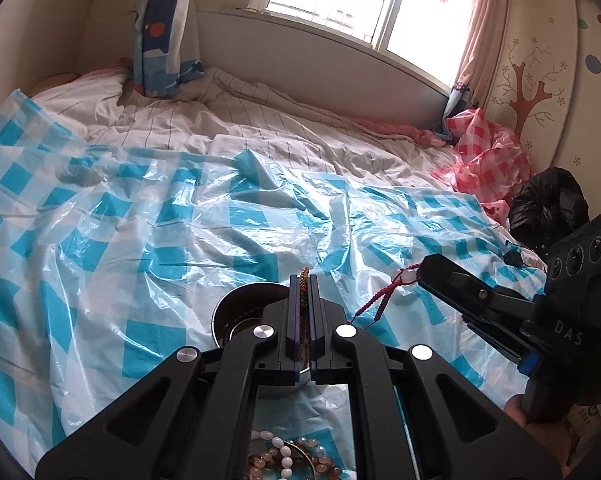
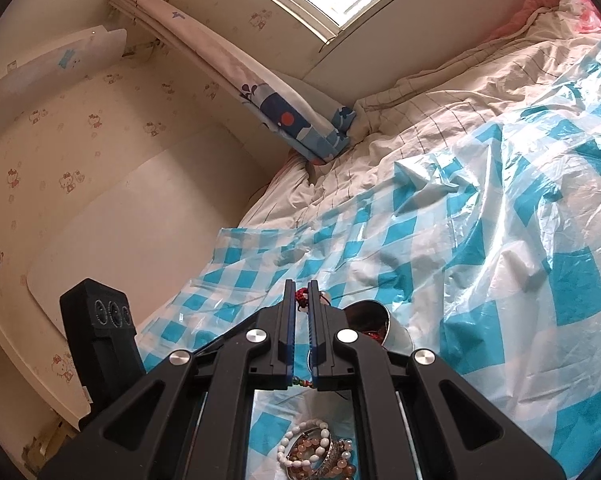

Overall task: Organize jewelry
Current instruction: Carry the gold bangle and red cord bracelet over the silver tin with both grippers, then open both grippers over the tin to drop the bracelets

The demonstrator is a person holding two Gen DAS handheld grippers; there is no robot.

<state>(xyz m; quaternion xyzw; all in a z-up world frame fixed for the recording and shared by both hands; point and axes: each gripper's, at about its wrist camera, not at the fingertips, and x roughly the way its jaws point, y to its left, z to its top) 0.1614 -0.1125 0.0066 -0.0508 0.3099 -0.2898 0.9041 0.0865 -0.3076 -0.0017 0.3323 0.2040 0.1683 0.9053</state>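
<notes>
left wrist view: nearest, a heap of bead bracelets (image 1: 296, 456) lies on the blue-checked plastic sheet (image 1: 100, 240) over the bed. just beyond, the left tool (image 1: 304, 280) is clamped on one multicoloured braided bracelet (image 1: 303, 300), above a round metal bowl (image 1: 240, 312) with dark items inside. to its right the right tool (image 1: 422, 270), its body marked "das", pinches one red cord bracelet (image 1: 380, 296) with a pale bead. farther off lie a red-checked sheet (image 1: 484, 160) and a black bag (image 1: 548, 204).

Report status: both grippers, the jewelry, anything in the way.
Left gripper shut on braided bracelet, above metal bowl. Right gripper shut on red cord bracelet. Beaded bracelets still loose. Nothing blocking.
</notes>
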